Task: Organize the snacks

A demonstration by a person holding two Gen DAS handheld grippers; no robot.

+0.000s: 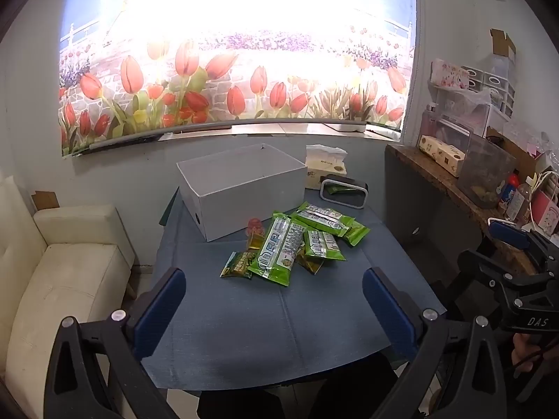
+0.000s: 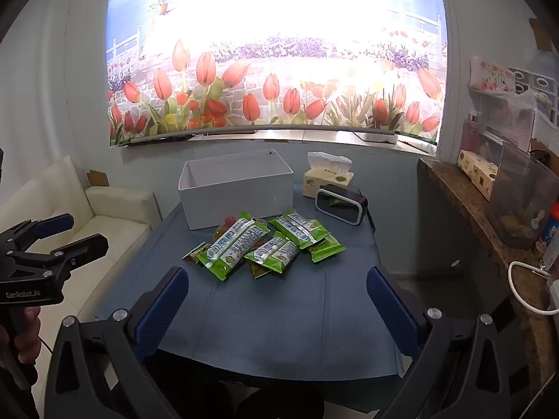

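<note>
Both claws hang wide open, empty, short of the snacks: left gripper, right gripper. The green packets sit heaped on the table, just in front of the white box, touching nothing else.

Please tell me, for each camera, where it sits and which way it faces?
Left wrist: on the left gripper, looking forward and down at the snack packets; its open fingers and the right gripper show.
Right wrist: on the right gripper, facing likewise; its open fingers, the left gripper and a hand show.
Shared: blue table, white box, tissue pack.
</note>
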